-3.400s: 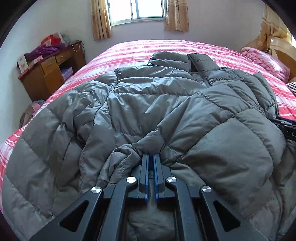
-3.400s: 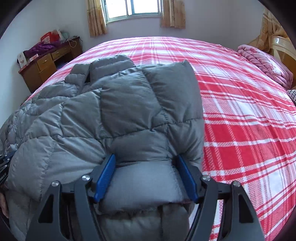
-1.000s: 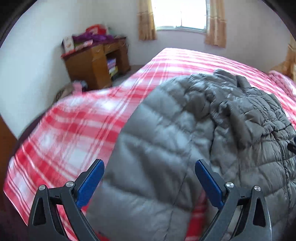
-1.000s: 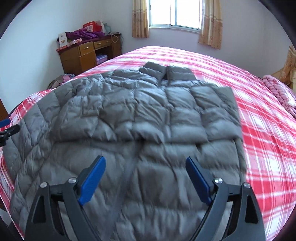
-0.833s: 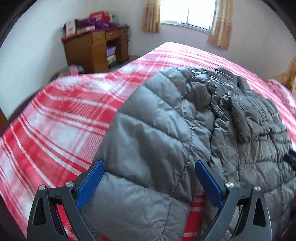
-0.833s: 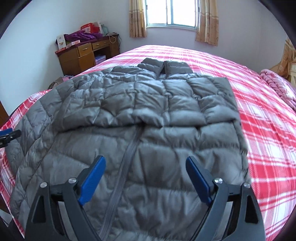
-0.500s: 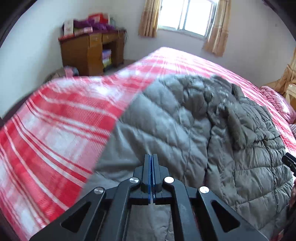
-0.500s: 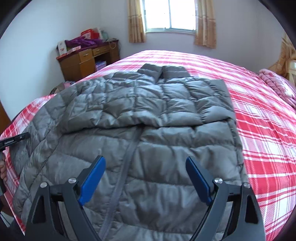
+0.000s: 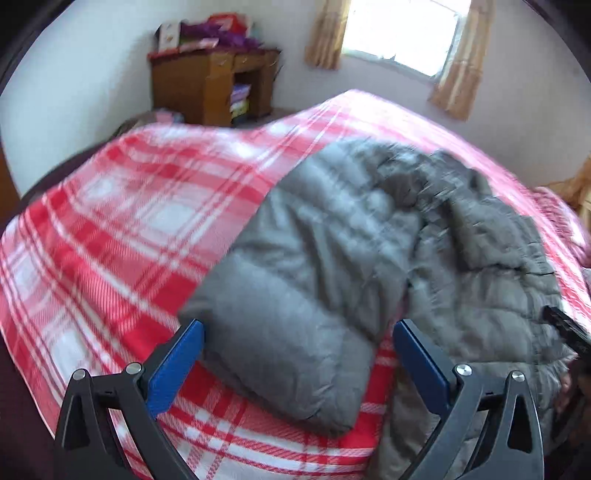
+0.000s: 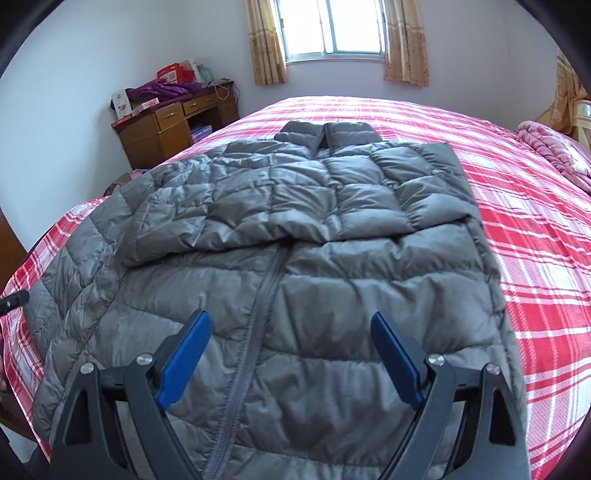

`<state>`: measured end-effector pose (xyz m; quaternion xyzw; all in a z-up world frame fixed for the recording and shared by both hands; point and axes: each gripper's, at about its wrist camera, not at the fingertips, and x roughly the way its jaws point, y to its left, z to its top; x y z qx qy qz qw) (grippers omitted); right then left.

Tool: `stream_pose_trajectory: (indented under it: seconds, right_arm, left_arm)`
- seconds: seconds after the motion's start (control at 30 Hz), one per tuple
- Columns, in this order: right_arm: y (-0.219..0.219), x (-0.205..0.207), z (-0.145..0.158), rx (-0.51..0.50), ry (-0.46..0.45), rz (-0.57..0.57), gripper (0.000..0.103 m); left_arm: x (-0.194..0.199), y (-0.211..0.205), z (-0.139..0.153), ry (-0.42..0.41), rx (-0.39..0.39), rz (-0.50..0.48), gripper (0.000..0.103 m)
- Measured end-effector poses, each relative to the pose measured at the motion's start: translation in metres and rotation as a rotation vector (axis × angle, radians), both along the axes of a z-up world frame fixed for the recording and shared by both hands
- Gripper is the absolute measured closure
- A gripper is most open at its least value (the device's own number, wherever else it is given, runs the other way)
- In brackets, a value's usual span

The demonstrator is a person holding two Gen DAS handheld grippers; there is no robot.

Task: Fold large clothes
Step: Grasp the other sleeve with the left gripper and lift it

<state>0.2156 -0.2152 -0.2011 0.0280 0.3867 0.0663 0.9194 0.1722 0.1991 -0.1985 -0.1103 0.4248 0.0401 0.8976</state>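
Observation:
A large grey quilted down jacket (image 10: 295, 266) lies face up on the bed (image 10: 535, 221), zipper toward me, collar at the far end, both sleeves folded across the chest. My right gripper (image 10: 290, 354) is open and empty, hovering over the jacket's lower hem. In the left wrist view the jacket (image 9: 369, 258) shows from its left side, with its left edge (image 9: 288, 332) lying on the red plaid blanket (image 9: 110, 236). My left gripper (image 9: 297, 358) is open and empty just above that edge. This view is blurred.
A wooden desk (image 10: 173, 122) piled with boxes and purple cloth stands at the far left wall. A window with curtains (image 10: 336, 33) is behind the bed. A pink quilt (image 10: 550, 147) lies at the bed's right side. The bed's left edge (image 9: 33, 332) is close.
My left gripper, shut half a second ago, has opened and now sits over the jacket's left edge. My right gripper stayed open and drew slightly closer over the hem.

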Motion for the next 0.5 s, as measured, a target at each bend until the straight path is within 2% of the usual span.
stream_pose_trajectory:
  seconds: [0.07, 0.13, 0.2, 0.23, 0.27, 0.33, 0.5]
  right_arm:
    - [0.003, -0.001, -0.001, 0.002, -0.001, 0.007, 0.013]
    - [0.003, -0.002, 0.0, 0.006, -0.007, 0.01, 0.013]
    - [0.001, -0.004, 0.001, 0.006, -0.012, 0.007, 0.013]
    - [-0.001, -0.005, 0.002, 0.005, -0.014, 0.003, 0.013]
    - [-0.004, -0.005, 0.002, 0.006, -0.016, -0.003, 0.013]
    - [-0.01, -0.007, 0.004, 0.01, -0.021, -0.02, 0.013]
    - [-0.026, -0.006, 0.006, 0.042, -0.032, -0.068, 0.013]
  left_arm:
    - [0.006, 0.005, -0.014, 0.023, -0.03, 0.026, 0.001]
    - [0.009, 0.005, -0.014, -0.012, 0.008, 0.026, 0.002]
    - [0.01, 0.009, -0.01, -0.046, -0.031, 0.029, 0.031]
    - [0.013, 0.008, -0.006, -0.047, -0.032, 0.009, 0.074]
    - [0.014, 0.007, -0.002, -0.055, -0.037, -0.01, 0.085]
    - [0.012, 0.006, 0.013, -0.103, -0.046, -0.013, 0.085]
    - [0.018, -0.021, 0.072, -0.222, 0.015, -0.089, 0.086]
